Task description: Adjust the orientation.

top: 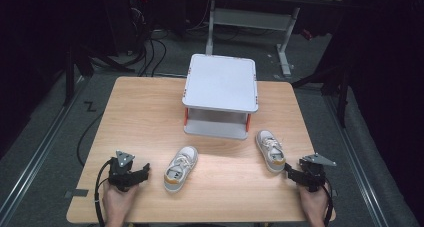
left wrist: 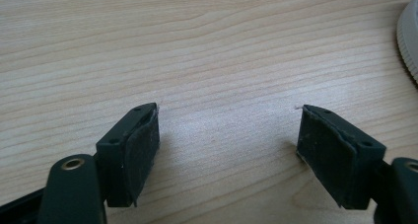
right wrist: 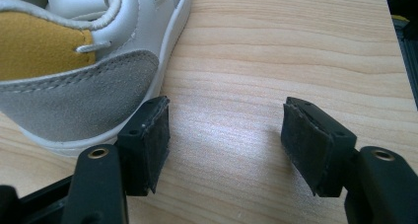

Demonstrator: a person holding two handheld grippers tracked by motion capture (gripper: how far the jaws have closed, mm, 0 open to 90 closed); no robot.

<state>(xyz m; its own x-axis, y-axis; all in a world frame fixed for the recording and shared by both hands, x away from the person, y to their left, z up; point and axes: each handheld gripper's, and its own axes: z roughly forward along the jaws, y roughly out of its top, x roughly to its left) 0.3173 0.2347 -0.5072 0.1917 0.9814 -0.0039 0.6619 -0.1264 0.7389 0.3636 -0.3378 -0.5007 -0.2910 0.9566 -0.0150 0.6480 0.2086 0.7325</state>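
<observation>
Two small white and grey sneakers with yellow heels lie on the wooden table (top: 140, 117). The left shoe (top: 180, 168) lies near the front middle, toe pointing away. The right shoe (top: 270, 150) lies at the front right, and its heel (right wrist: 74, 86) fills the upper left of the right gripper view. My left gripper (top: 145, 170) rests low at the front left, jaws open over bare wood (left wrist: 226, 130), with a white shoe sole edge (left wrist: 409, 41) at the far right. My right gripper (top: 290, 172) sits just behind the right shoe's heel, open, nothing between its pads (right wrist: 224, 140).
A white two-level stand (top: 221, 94) with orange posts occupies the back middle of the table. Beyond the table are a desk frame (top: 250, 17), cables and dark floor. The table's right edge (right wrist: 394, 46) is close to my right gripper.
</observation>
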